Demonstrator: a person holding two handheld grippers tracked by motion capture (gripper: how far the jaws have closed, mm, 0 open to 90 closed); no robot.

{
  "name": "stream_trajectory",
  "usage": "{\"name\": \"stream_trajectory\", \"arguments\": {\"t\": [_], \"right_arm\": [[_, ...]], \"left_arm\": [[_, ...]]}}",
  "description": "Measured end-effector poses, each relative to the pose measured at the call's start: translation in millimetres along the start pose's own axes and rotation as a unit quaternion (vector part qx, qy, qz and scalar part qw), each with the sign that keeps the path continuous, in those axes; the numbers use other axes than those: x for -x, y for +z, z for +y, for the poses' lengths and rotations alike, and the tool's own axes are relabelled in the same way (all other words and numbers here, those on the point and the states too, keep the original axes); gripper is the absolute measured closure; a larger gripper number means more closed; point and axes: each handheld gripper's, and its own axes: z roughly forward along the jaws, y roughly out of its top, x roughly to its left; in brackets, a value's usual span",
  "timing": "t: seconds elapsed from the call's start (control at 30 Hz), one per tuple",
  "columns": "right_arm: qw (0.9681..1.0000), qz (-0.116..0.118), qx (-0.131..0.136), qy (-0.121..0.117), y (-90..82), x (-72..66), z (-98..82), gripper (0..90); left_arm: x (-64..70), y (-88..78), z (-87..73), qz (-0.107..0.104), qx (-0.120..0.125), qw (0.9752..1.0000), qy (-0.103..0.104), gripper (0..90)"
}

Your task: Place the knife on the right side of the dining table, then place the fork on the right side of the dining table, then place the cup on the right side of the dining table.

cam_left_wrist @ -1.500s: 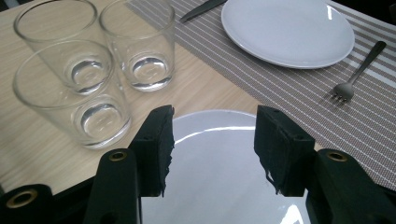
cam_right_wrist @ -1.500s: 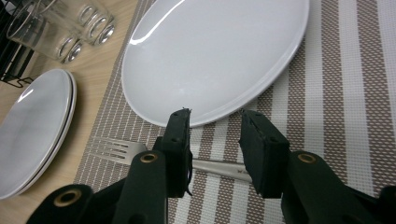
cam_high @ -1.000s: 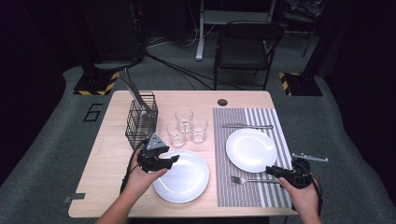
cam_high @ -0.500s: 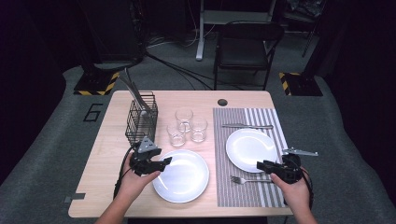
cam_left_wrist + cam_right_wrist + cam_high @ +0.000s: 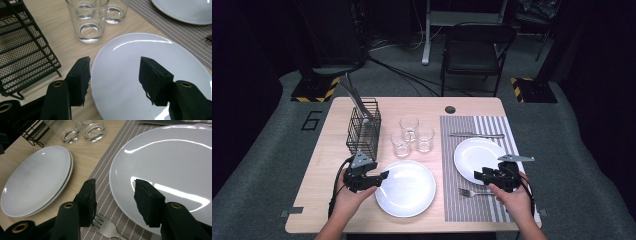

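Observation:
A stack of two white plates (image 5: pixel 407 189) lies on the wooden table; in the left gripper view its top plate (image 5: pixel 130 57) spreads under my jaws. My left gripper (image 5: pixel 382 176) (image 5: pixel 113 80) stands open over the stack's left rim, pads clear of it. A single white plate (image 5: pixel 479 157) (image 5: pixel 170 157) rests on the striped placemat (image 5: pixel 452 200). My right gripper (image 5: pixel 479 175) (image 5: pixel 115 200) is open at that plate's near left rim. Its jaws have just been opening and press on nothing.
A fork (image 5: pixel 472 192) (image 5: pixel 105 227) lies on the mat below the single plate, a knife (image 5: pixel 476 135) above it. Three glasses (image 5: pixel 409 125) (image 5: pixel 87 22) stand behind the stack. A black wire basket (image 5: pixel 363 131) (image 5: pixel 22 47) with cutlery stands at the left.
My right gripper has slid left along the mat to the single plate's rim, and its jaws have widened. The left gripper has shifted a little to the left at the stack's rim.

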Motion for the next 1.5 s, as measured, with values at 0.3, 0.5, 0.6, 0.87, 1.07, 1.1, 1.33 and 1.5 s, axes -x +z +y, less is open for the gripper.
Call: {"name": "stream_trajectory", "arguments": {"t": [0.3, 0.5, 0.6, 0.87, 1.07, 1.1, 1.33, 1.5], "right_arm": [[0.9998, -0.003, -0.013, -0.013, 15.6, -12.4, 7.5, 45.4], [0.9996, 0.006, -0.019, -0.019, 23.8, -19.6, 12.9, 41.5], [0.999, 0.002, -0.015, -0.041, 27.7, -22.2, 15.2, 41.5], [0.9973, -0.002, -0.012, -0.073, 34.1, -25.1, 22.1, 38.2], [0.9973, 0.008, -0.029, -0.067, 45.0, -25.8, 26.1, 34.8], [0.9965, 0.009, -0.031, -0.077, 47.8, -25.1, 27.4, 34.8], [0.9956, 0.0, -0.028, -0.089, 57.0, -27.9, 35.0, 34.8], [0.9955, 0.006, -0.024, -0.092, 63.7, -33.8, 42.2, 35.2]], "left_arm": [[-6.8, 4.4, -8.0, 0.01, -0.006, 0.9999, -0.001, 41.5], [-9.4, 8.6, -10.7, 0.004, -0.006, 1.0, -0.002, 40.8], [-10.7, 11.0, -12.4, -0.001, -0.013, 0.9999, 0.0, 40.8], [-14.4, 12.2, -16.3, -0.004, -0.017, 0.9997, -0.016, 40.9], [-17.6, 14.1, -19.7, -0.001, -0.016, 0.9996, -0.023, 40.4], [-18.2, 14.5, -20.2, -0.002, -0.016, 0.9996, -0.025, 39.2], [-23.0, 13.6, -22.3, 0.001, -0.012, 0.9993, -0.035, 38.7], [-25.2, 12.7, -23.5, 0.005, -0.009, 0.9991, -0.04, 37.9]]}}
